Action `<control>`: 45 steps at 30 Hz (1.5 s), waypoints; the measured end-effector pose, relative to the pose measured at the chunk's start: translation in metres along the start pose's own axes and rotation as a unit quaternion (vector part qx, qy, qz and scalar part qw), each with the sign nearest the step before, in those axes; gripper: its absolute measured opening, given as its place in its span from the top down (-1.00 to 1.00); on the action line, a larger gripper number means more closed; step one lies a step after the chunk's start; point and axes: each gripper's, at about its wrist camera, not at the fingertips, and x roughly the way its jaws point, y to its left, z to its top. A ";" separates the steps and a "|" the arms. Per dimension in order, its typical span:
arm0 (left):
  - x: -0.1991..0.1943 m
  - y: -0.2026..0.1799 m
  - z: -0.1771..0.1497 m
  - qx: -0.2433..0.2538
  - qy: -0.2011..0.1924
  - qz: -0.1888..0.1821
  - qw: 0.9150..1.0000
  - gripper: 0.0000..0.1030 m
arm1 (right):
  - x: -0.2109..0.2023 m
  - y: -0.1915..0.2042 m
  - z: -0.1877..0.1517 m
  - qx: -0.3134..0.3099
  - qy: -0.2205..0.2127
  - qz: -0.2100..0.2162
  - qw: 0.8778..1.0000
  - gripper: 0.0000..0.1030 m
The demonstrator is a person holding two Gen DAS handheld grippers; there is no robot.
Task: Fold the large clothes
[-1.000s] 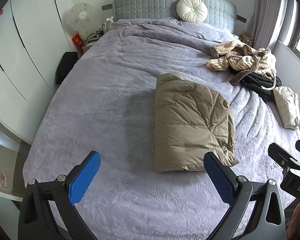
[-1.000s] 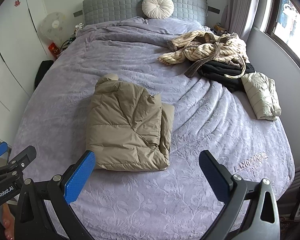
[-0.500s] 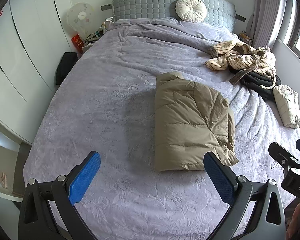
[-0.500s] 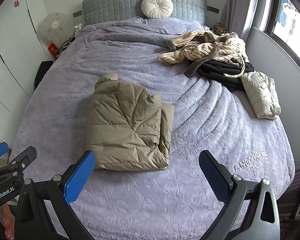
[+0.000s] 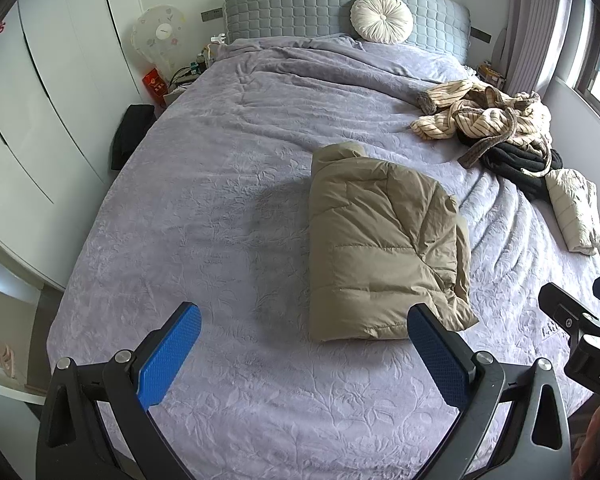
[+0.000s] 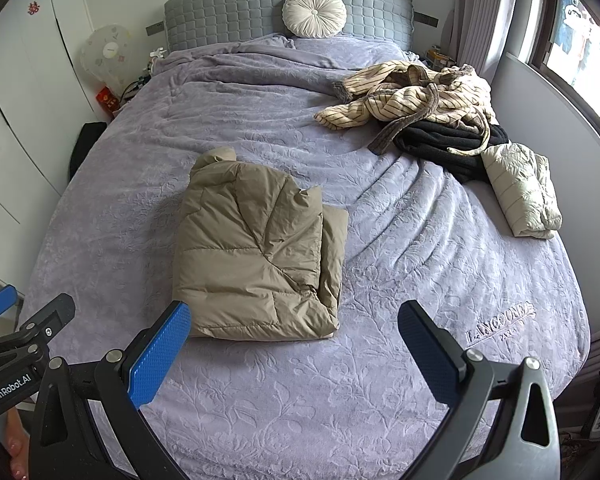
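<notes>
A tan puffer jacket (image 5: 380,240) lies folded into a rectangle in the middle of the purple bed (image 5: 220,208); it also shows in the right wrist view (image 6: 256,248). My left gripper (image 5: 304,356) is open and empty, held above the bed's foot, short of the jacket. My right gripper (image 6: 294,350) is open and empty, also near the foot, just short of the jacket's near edge. Each gripper shows at the edge of the other's view.
A pile of striped cream clothes (image 6: 412,92) and black clothes (image 6: 448,140) lies at the bed's far right, with a folded pale jacket (image 6: 520,188) beside it. A round white cushion (image 6: 314,12) leans on the grey headboard. White wardrobes (image 5: 40,100) stand left, a window right.
Nothing has visibly changed apart from a very slight drift of both cameras. Both grippers stay open and the jacket lies still.
</notes>
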 end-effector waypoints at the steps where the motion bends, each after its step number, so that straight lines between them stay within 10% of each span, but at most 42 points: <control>1: 0.000 0.000 0.000 0.000 0.000 0.000 1.000 -1.00 | 0.000 0.000 0.000 0.000 0.000 0.000 1.000 -1.00; 45: 0.000 0.001 -0.001 0.007 0.000 -0.003 1.000 -1.00 | -0.001 0.001 -0.003 -0.002 0.004 0.002 1.000 -1.00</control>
